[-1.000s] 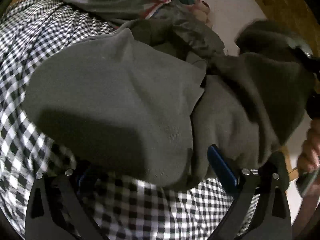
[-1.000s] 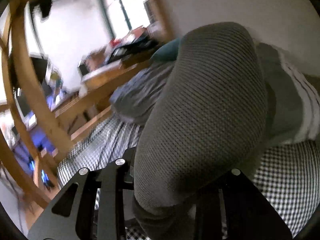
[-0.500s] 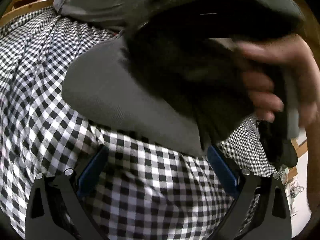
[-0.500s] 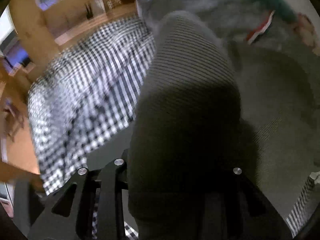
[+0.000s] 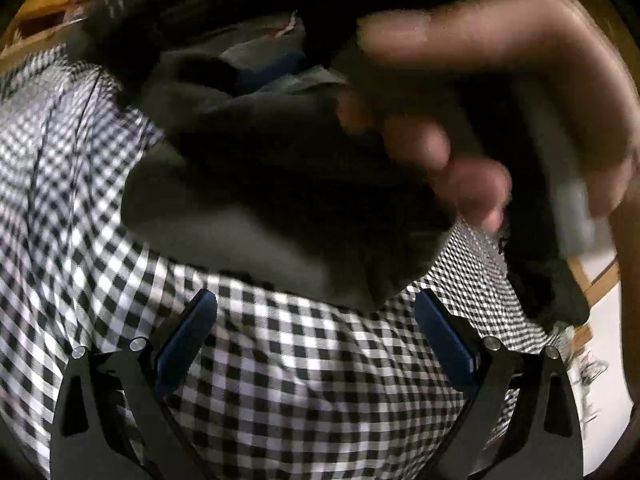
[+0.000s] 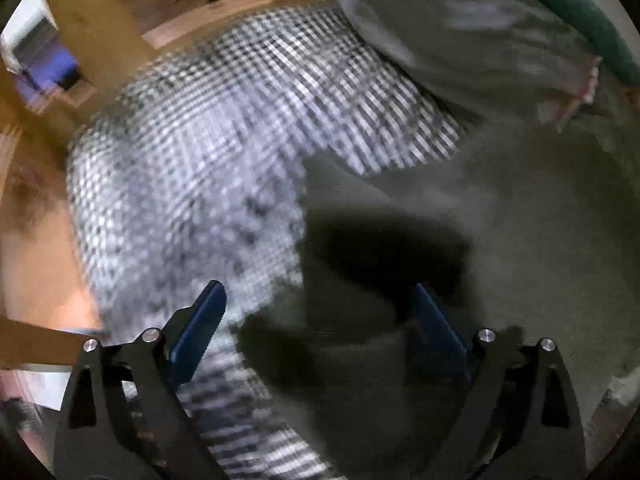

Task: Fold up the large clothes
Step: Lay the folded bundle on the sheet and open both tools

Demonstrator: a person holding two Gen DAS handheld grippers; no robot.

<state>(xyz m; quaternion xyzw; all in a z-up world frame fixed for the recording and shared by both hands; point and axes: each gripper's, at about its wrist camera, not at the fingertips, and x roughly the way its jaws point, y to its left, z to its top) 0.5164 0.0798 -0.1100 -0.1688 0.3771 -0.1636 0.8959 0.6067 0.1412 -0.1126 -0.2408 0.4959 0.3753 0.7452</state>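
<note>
We work over a bed spread with a black-and-white checked sheet [image 5: 280,360], boxed in by a wooden frame [image 6: 240,12], with a pale wall beyond the far edge.

Nearest in the left wrist view, our left gripper [image 5: 316,344] hangs over bare sheet, its blue pads spread wide and nothing between them. Just past its tips lies the near edge of the grey sweatshirt [image 5: 260,216], doubled over on itself toward the right edge of the bed. Above it, close to the lens and blurred, our right hand [image 5: 480,120] wraps the handle of the other tool.

In the right wrist view, our right gripper [image 6: 316,328] points steeply down at the sweatshirt [image 6: 500,240]. Its jaws have just been opening — they now stand apart, and the grey cloth lies beneath and between the pads rather than pinched by them. We judge that a fold has just been laid down and let go.

The next move, as we see it, calls for picking a fresh edge — likely the near hem by the left gripper — and carrying it across so the layers stack square, without dragging the sheet along.

Farther off, toward the head of the bed, a rumpled grey quilt [image 6: 460,40] is heaped, with a green pillow [image 6: 580,16] at the far right corner. The blur hides finer detail there.
</note>
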